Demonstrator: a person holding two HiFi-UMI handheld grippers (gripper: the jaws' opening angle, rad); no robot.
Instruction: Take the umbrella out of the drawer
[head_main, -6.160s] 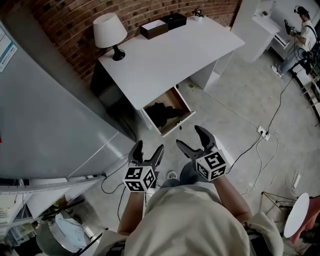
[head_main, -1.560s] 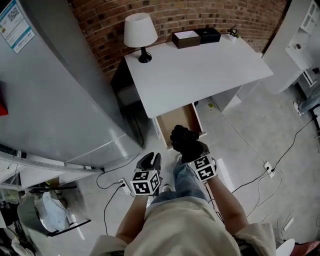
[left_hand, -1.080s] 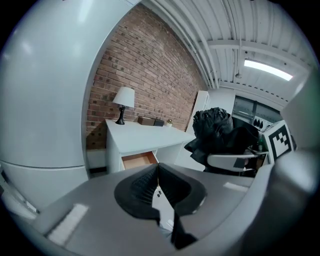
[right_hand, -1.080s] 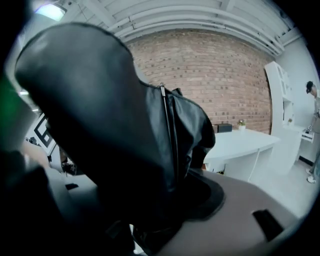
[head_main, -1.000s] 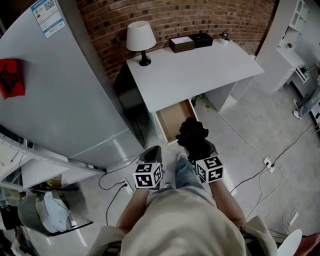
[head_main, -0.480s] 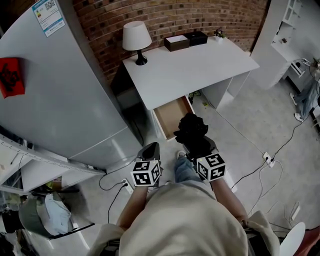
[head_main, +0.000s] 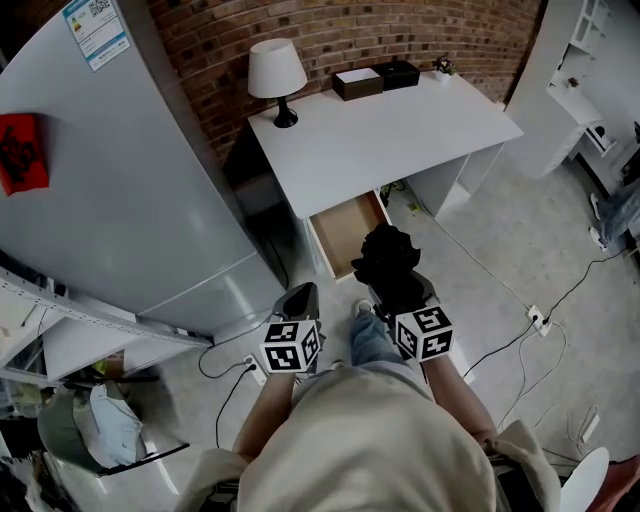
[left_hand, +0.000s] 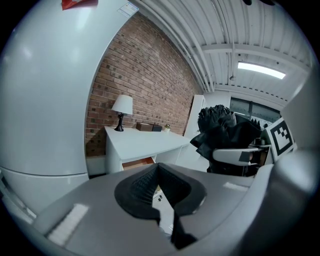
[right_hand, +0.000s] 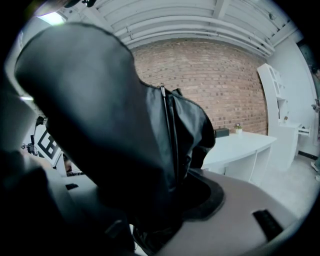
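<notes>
A folded black umbrella (head_main: 388, 258) sits between the jaws of my right gripper (head_main: 398, 280), which is shut on it and holds it in the air in front of the open drawer (head_main: 346, 234). In the right gripper view the umbrella (right_hand: 135, 135) fills most of the picture. The left gripper view shows the umbrella (left_hand: 222, 132) off to the right. The wooden drawer shows a bare bottom below the white desk (head_main: 380, 135). My left gripper (head_main: 300, 303) hangs beside the right one, shut with nothing in it (left_hand: 159, 180).
A white lamp (head_main: 273, 75) and two dark boxes (head_main: 375, 78) stand on the desk against the brick wall. A large grey fridge (head_main: 110, 190) stands at the left. Cables and a power strip (head_main: 535, 320) lie on the floor at the right.
Six seconds ago the umbrella lay in the drawer and both grippers were open. Over the last second the right gripper has held the umbrella almost still; the head view shifted slightly.
</notes>
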